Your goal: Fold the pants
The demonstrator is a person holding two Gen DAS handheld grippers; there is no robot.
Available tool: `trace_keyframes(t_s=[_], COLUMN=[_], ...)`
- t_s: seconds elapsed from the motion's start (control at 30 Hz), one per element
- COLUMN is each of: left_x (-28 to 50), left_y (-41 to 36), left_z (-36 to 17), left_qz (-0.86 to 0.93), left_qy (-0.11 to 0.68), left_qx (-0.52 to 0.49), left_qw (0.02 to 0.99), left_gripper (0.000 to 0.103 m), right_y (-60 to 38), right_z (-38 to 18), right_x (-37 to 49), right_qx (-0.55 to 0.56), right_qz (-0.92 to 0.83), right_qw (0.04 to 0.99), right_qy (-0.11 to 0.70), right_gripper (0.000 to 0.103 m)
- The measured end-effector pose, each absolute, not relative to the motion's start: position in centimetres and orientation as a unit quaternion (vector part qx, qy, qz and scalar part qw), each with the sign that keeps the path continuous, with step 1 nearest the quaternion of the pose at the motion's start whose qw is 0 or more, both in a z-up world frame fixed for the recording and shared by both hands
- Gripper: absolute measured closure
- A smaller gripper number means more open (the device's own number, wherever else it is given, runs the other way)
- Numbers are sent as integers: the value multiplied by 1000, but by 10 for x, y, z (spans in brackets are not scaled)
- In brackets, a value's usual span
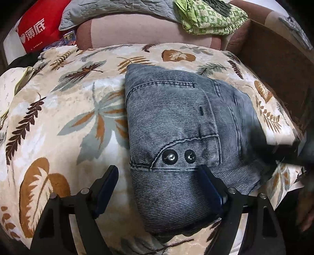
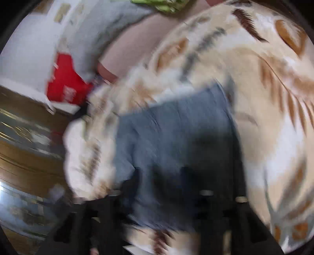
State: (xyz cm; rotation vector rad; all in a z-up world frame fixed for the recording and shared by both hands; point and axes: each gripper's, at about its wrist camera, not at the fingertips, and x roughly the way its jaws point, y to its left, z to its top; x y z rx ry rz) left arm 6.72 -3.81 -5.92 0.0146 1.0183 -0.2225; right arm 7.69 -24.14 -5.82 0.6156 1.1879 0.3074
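Grey-blue denim pants [image 1: 176, 141] lie folded into a compact stack on a leaf-patterned blanket [image 1: 64, 121]. Two metal snap buttons show near the front edge. My left gripper [image 1: 157, 176] is open just above the near end of the pants, its left finger over the blanket and its right finger over the denim. The right wrist view is heavily blurred; the pants [image 2: 176, 133] fill its middle. My right gripper [image 2: 162, 176] shows only as a dark smear over the denim, also seen as a dark blur in the left wrist view [image 1: 290, 151].
A brown cardboard box [image 1: 274, 64] stands at the right of the blanket. A green patterned cloth [image 1: 208, 17] and a grey quilt [image 1: 109, 11] lie behind on a pink sofa. A red bag [image 1: 37, 27] sits at the back left.
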Motion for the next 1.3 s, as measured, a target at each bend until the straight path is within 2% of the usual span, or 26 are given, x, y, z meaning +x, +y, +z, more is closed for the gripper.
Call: trace_keyframes(t_s=[0.03,0.2,0.23,0.3,0.37,1.0,1.13,1.3], left_x=[67,59,56,56,61,59,59,60], left_y=[-39,-34,-33,-35,-41,-35,-32,-32], left_z=[-57,-34,-30,-32,-46,-49,-50,-51], left_qz=[-103,-98,-91,-83,-81,-80,-84,-88], left_qy=[484,469,459,461,490,486,485,486], left_qx=[10,-2,1,8,25,5,-3,-7], left_qw=[869,878,884,883,867,870,870,870], left_gripper=[19,19,19,20,19,19,19,19], right_y=[-244,-243,-241,-243,-238,-232,-232,-233], right_z=[-58,-32,-27,-34,-48,-44,-31,15], right_x=[70,57,50,42,38,40,42,73], right_qx=[284,280,274,262,255,261,262,247], right_qz=[147,151,160,144,151,155,155,166], right_qw=[792,807,815,821,817,820,814,836], right_qy=[519,497,486,487,495,485,495,461], right_gripper=[46,45,43,28,28,24,24,24])
